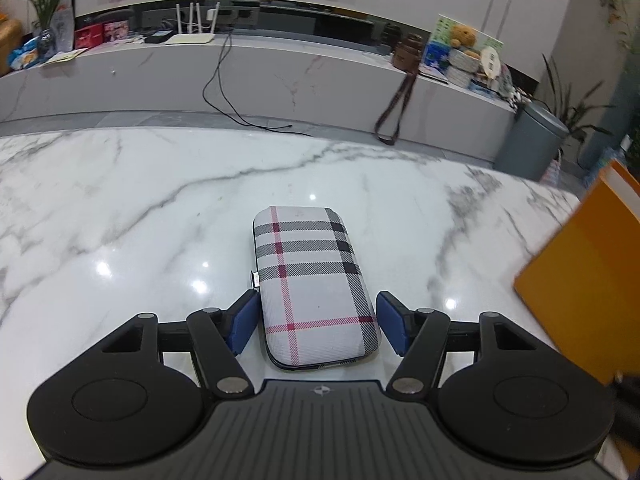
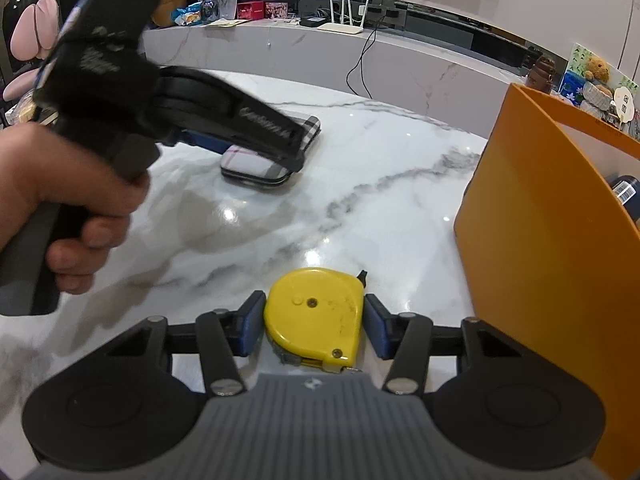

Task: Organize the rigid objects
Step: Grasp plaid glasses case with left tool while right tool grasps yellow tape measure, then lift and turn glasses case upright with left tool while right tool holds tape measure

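The left gripper is pointing down at a plaid case that is lying flat on the white marble table. Its blue pads are standing on either side of the near end of the case. The left pad is sitting just beside the case edge and a narrow gap is showing at the right pad, so the fingers are standing released around the case and not pressing on it.

The right gripper is pointing down at a yellow tape measure that is lying on the same table, close to the near edge. Both blue pads are sitting against the sides of the tape measure, so the fingers are grasping it.

An orange box is standing upright on the table just to the right of the right gripper. A dark object is showing inside it; what it is cannot be told.

In the right wrist view, a hand is gripping the handle of the left gripper, which is reaching over the plaid case beyond the tape measure.
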Available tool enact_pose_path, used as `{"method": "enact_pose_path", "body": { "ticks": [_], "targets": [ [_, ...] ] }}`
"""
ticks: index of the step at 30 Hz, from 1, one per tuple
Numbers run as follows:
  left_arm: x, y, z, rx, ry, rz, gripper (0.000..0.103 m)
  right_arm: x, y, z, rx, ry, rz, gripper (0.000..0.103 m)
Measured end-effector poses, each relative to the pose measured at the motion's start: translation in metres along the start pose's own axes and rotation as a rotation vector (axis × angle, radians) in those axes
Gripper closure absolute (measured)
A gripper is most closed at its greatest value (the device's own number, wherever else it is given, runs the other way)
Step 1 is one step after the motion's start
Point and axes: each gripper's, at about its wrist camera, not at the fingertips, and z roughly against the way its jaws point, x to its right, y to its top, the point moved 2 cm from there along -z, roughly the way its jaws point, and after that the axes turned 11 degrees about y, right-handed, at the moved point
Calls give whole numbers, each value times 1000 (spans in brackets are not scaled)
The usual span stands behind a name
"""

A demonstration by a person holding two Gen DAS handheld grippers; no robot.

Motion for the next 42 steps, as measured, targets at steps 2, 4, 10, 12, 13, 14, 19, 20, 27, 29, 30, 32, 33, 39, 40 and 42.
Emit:
{"method": "enact_pose_path", "body": {
  "ticks": [2,4,10,12,13,14,19,20,27,29,30,32,33,39,40,42],
  "targets": [
    [-3,-5,6,-8,-11,-18,30,0,0,0,-5,1,1,51],
    [-7,-11,11,-16,-21,-31,30,-1,-1,0,-7,0,4,51],
    [-19,-30,31,-30,-50,-65,30,-1,-8,4,-8,5,0,51],
    [-21,-37,37,-26,-59,-79,30,0,-10,4,-3,7,-2,51],
    [-22,-40,39,-23,-64,-85,30,0,-10,4,2,7,-3,51],
    [-23,-43,41,-18,-69,-91,29,1,-11,4,7,7,-5,51],
    [-24,-50,46,8,-70,-122,28,-2,-14,4,29,-6,-7,50],
    [-22,-51,45,11,-62,-135,27,-3,-14,3,33,-8,-5,51],
    [-14,-54,40,62,-21,-210,21,-4,-11,0,63,-24,-12,51],
    [-8,-56,39,73,-5,-237,21,-5,-13,0,78,-31,-16,51],
    [-8,-56,39,70,-12,-229,22,-5,-14,1,86,-34,-17,51],
    [-6,-57,40,70,-6,-231,23,-6,-19,2,108,-43,-19,50],
    [-6,-57,40,69,-9,-233,27,-6,-21,3,117,-45,-19,50],
    [-5,-56,40,73,-6,-226,29,-8,-28,7,149,-51,-17,50],
    [-5,-56,40,72,-5,-224,29,-9,-29,8,156,-55,-17,50],
    [-5,-56,40,70,-5,-222,29,-12,-32,9,165,-57,-11,50]
  ]
}}
